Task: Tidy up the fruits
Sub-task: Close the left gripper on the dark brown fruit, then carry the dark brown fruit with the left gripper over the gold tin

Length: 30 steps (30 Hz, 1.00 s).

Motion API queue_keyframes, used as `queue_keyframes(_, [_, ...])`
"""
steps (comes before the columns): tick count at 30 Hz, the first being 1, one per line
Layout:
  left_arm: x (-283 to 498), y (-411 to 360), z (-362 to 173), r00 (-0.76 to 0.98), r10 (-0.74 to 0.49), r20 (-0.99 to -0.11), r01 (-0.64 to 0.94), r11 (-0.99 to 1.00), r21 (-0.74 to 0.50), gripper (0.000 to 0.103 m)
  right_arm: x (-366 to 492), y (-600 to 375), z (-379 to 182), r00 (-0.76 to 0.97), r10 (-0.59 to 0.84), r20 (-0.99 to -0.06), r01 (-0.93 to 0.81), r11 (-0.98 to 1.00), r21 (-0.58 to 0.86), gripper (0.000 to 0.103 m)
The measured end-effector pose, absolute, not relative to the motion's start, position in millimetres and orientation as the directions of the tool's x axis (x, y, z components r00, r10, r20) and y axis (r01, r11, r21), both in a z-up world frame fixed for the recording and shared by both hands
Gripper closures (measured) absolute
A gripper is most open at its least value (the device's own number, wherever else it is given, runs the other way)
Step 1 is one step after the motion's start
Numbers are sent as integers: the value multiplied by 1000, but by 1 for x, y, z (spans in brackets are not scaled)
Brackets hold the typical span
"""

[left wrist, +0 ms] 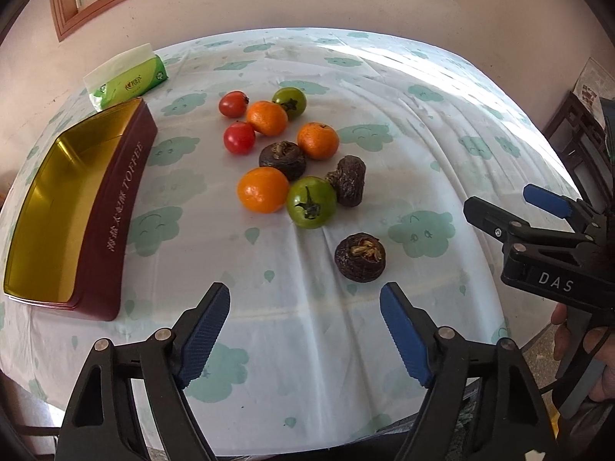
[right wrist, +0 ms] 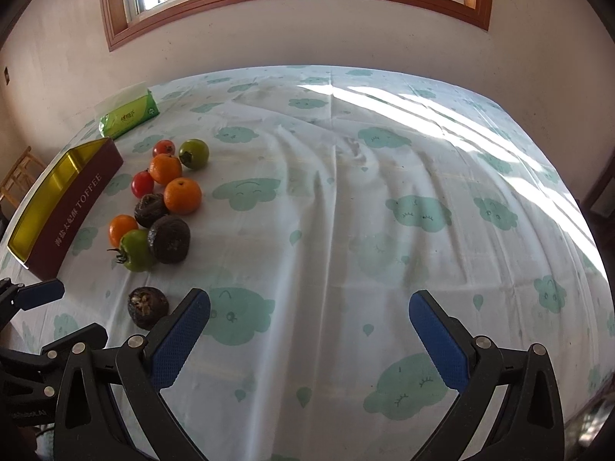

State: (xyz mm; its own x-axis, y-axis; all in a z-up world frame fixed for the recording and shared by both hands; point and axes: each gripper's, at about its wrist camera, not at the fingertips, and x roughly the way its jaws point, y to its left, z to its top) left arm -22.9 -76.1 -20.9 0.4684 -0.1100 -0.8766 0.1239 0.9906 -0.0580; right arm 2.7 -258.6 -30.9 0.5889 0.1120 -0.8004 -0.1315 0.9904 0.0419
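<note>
We see a table [left wrist: 384, 77] under a white cloth [right wrist: 346, 230] printed with green clouds. On it lies a cluster of fruit: three oranges [left wrist: 263, 189], two red tomatoes [left wrist: 239, 137], two green tomatoes [left wrist: 311, 202] and three dark wrinkled fruits [left wrist: 360, 257] (one sits apart, nearest us). Left of them stands an open maroon tin [left wrist: 115, 207] with a gold inside, and beyond it a green tissue pack [left wrist: 127, 80].

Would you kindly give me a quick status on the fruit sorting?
Left gripper and right gripper open, empty. Fruits loose on tablecloth, toffee tin empty. Nearest dark fruit unobstructed.
</note>
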Motion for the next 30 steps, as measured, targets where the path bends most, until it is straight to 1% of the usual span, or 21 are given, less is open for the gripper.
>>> queue_keyframes(4, [-16,-88,-26,445,-137,-885,152,985,-77,35,7,-268,-44,566,109,-817,-120,992,49,0])
queue_keyframes(6, [-12,-93,-30,429,-147,-891,159,984,-86,42,8,-271,-50,554,110,-825,-120,991,52,0])
queue_keyframes(9, [-6,-98,-37,402,-159,-902,156,982,-104,49,9,-274,-57,544,104,-833,-116,992,48,0])
queue_keyframes(11, [-3,-100,-40,391,-164,-906,153,982,-112,52,10,-276,-60,541,104,-835,-113,992,51,0])
queue_keyframes(14, [1,-102,-42,386,-163,-908,147,982,-114,53,11,-279,-66,532,106,-840,-108,993,57,0])
queue_keyframes(17, [4,-104,-45,380,-165,-910,148,982,-117,63,11,-278,-69,534,106,-839,-110,992,55,0])
queue_keyframes(21, [8,-105,-45,385,-164,-908,144,983,-116,66,11,-272,-72,535,80,-841,-126,992,14,0])
queue_keyframes(23, [9,-105,-46,388,-166,-907,149,982,-117,71,11,-272,-73,535,79,-841,-122,992,15,0])
queue_keyframes(30, [9,-104,-45,389,-182,-903,153,979,-131,72,14,-271,-73,534,71,-842,-108,994,15,0])
